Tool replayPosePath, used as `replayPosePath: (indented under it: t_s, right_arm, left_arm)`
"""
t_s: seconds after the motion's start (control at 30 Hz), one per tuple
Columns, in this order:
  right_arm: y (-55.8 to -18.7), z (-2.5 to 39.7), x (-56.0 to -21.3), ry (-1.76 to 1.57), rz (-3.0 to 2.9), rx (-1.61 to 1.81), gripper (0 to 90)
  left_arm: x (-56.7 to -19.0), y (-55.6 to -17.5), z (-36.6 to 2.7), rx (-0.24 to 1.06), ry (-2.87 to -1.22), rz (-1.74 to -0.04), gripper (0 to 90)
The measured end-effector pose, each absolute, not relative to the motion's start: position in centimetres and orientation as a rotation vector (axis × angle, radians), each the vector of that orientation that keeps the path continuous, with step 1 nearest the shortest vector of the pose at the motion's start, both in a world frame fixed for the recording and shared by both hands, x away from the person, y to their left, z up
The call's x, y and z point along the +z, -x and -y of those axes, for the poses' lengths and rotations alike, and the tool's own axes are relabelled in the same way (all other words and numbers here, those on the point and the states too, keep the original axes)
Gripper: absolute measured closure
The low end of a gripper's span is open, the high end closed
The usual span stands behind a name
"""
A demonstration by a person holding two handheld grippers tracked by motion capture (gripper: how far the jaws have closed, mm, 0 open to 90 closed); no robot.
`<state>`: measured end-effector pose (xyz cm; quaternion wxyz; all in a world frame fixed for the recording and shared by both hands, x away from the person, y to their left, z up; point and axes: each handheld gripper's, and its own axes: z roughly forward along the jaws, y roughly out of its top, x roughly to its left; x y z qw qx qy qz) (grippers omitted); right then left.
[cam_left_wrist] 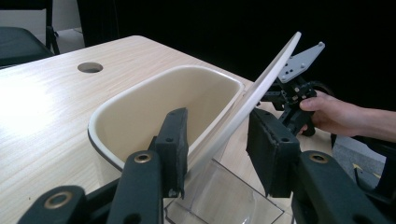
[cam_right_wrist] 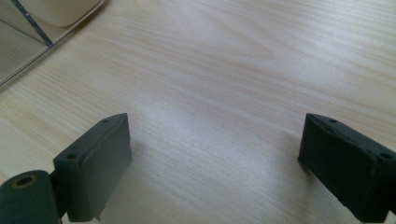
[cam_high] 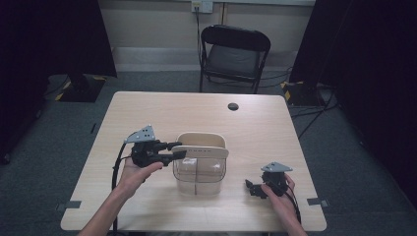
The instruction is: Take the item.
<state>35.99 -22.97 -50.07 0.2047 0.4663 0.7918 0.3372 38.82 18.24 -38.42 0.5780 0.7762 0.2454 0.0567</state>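
From above, a wooden table holds a clear container with a cream tub behind it. The left gripper reaches in from the left to the cream lid lying across the container's top; the right gripper rests on the table to the right, well apart. In the left gripper view, the jaws stand either side of the tilted lid; whether they pinch it I cannot tell. In the right gripper view, the jaws gape wide over bare wood
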Motion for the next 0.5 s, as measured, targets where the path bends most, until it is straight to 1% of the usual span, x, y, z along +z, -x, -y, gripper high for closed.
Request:
replayPosePath:
  t_s: [0.5]
  right_arm:
    - [-35.99,22.97,-50.07,-1.299,-2.208,0.940,8.6]
  left_arm:
    - [-38.48,-39.01,-18.25,0.137,-1.836,-0.581,59.8]
